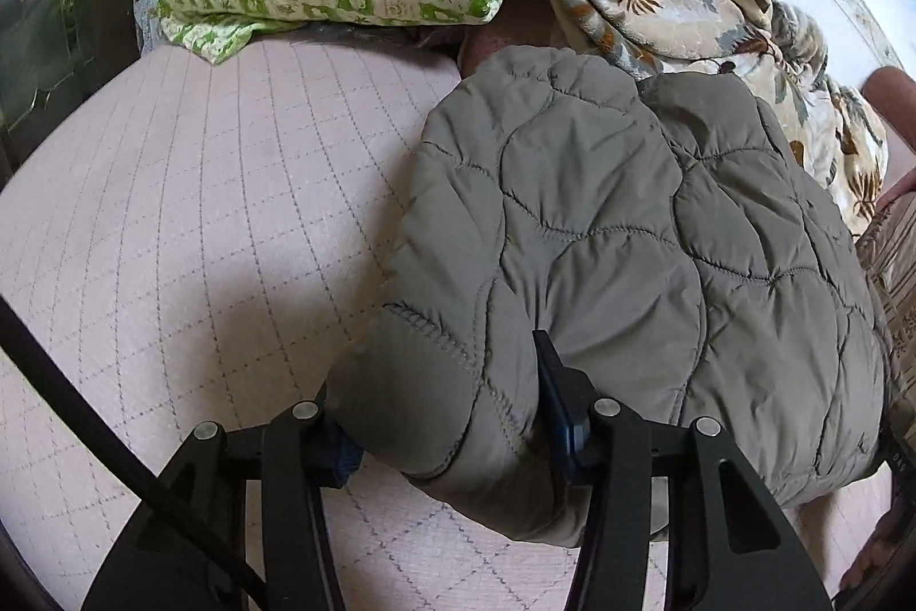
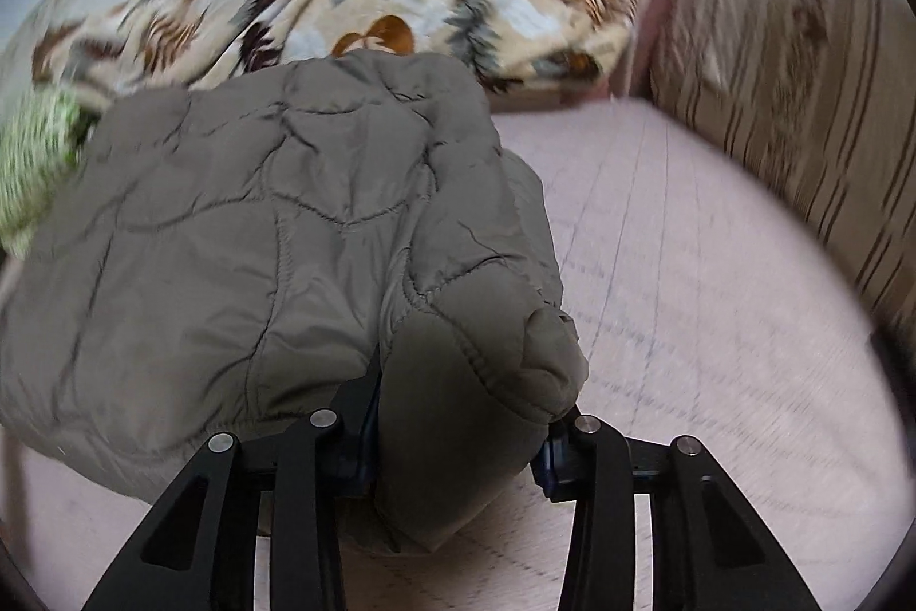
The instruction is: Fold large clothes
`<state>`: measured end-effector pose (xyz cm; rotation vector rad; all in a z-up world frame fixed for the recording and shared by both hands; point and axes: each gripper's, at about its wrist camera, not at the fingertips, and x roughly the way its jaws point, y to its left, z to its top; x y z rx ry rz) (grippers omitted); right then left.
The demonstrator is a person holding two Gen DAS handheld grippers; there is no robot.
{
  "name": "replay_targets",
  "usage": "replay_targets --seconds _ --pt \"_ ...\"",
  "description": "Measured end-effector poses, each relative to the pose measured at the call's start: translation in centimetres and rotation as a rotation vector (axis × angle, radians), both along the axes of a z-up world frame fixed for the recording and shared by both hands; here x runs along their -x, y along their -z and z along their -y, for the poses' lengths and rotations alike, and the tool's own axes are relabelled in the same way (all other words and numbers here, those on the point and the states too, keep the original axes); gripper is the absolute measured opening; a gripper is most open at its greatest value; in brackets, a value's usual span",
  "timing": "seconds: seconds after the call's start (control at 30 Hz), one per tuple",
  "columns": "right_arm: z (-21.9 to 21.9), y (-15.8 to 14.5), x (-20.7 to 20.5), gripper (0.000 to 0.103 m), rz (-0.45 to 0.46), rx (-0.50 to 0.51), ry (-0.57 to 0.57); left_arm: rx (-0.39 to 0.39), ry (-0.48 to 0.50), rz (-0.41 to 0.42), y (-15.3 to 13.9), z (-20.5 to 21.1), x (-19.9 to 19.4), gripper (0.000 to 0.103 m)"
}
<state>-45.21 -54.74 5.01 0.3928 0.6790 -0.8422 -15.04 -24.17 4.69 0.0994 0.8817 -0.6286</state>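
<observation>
both jaws clamping quilted jacket (image 1: pixel 601 221) edge

The right gripper (image 2: pixel 458 430) fingers (image 2: pixel 358 416) clamp a bunched fold of the grey quilted jacket (image 2: pixel 275 233).

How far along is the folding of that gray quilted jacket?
Partly done. The jacket already lies doubled into a bundle on the pink mattress. In hand: the left claw and right claw each grip a near corner. Left: laying it flat and letting go; whether another fold remains is unclear.
</observation>
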Motion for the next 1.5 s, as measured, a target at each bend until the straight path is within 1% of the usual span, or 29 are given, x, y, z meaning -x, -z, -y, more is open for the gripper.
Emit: replay_targets --seconds 0.1,0.23,0.33,0.57,0.77,1.03,1.23,1.37,1.5 --pt "-1.1 -0.5 -0.9 0.041 -0.068 0.101 -0.023 -0.05 0.012 0.075 -0.4 0.5 1.0 0.048" --pt "-2.0 -0.9 -1.3 0.04 -0.112 0.172 -0.035 -0.099 0.019 0.159 -1.0 1.1 2.1 0.046" --pt "-2.6 -1.3 -1.5 0.04 -0.135 0.226 -0.038 -0.111 0.018 0.205 -1.6 1.1 2.5 0.045" --pt "-4.2 -3.2 -1.5 0.038 -0.139 0.347 -0.039 -0.102 0.01 0.319 -3.8 0.9 3.7 0.044" --pt "-5.5 -4.6 -1.2 0.038 -0.136 0.407 -0.054 -0.1 0.014 0.341 -5.1 0.3 4.3 0.043" --pt "-7.3 -6.4 0.9 0.037 -0.088 0.411 -0.075 -0.09 0.018 0.36 -7.0 -1.7 6.4 0.043" --pt "-9.6 -7.7 3.9 0.037 -0.066 0.406 -0.087 -0.066 0.025 0.351 -8.0 -4.9 9.3 0.043" --pt "-11.6 -8.3 6.4 0.037 -0.039 0.401 -0.086 -0.052 0.021 0.348 -7.8 -7.4 11.6 0.043" --pt "-13.6 -7.6 8.5 0.037 -0.038 0.394 -0.09 -0.054 0.023 0.326 -6.7 -9.7 13.7 0.043"
